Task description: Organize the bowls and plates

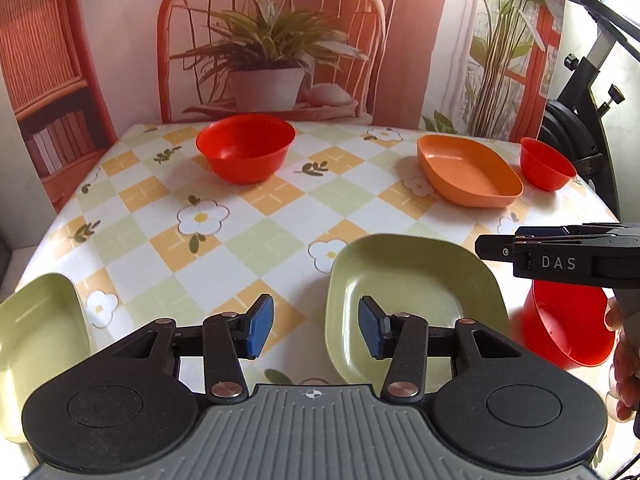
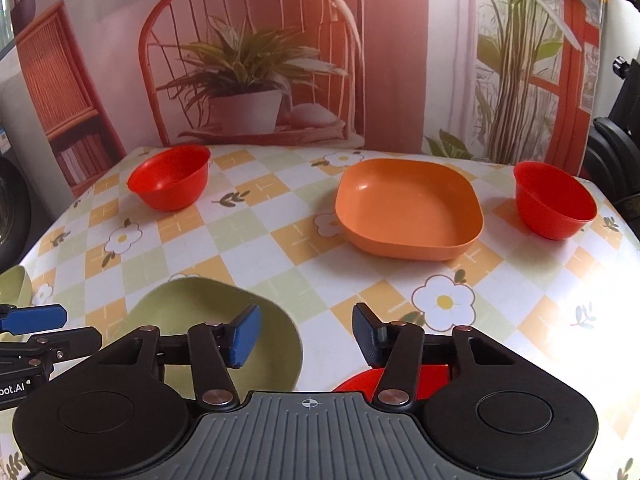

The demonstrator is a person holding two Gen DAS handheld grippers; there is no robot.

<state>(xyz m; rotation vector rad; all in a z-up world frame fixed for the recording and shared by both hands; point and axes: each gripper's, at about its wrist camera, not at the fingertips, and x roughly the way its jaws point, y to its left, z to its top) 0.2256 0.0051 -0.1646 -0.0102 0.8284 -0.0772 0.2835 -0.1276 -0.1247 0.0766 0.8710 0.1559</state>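
— Green plastic first: how far along are we?

— Barely begun, I'd say. Going left to right from my left gripper [image 1: 316,326], whose jaws stand apart and hold nothing: a green plate [image 1: 36,344] lies at eight o'clock by the table's edge, a red bowl [image 1: 246,146] far off at eleven, a second green plate [image 1: 412,292] just beyond my right pad at one o'clock.

— And further right?

— An orange plate [image 1: 470,170] at two o'clock, a small red bowl [image 1: 546,164] just beside it, and a near red bowl [image 1: 568,332] at three, under my right gripper [image 2: 306,338]. That one is also spread wide and empty.

— Anything stacked?

— Nothing I can see. Each dish sits alone on the checked cloth [image 1: 256,248], plates well apart from one another, bowls too.

— So what's left?

— All of it, by my reckoning: three plates to nest, three bowls to nest. The near green plate and near bowl look handiest to start with.
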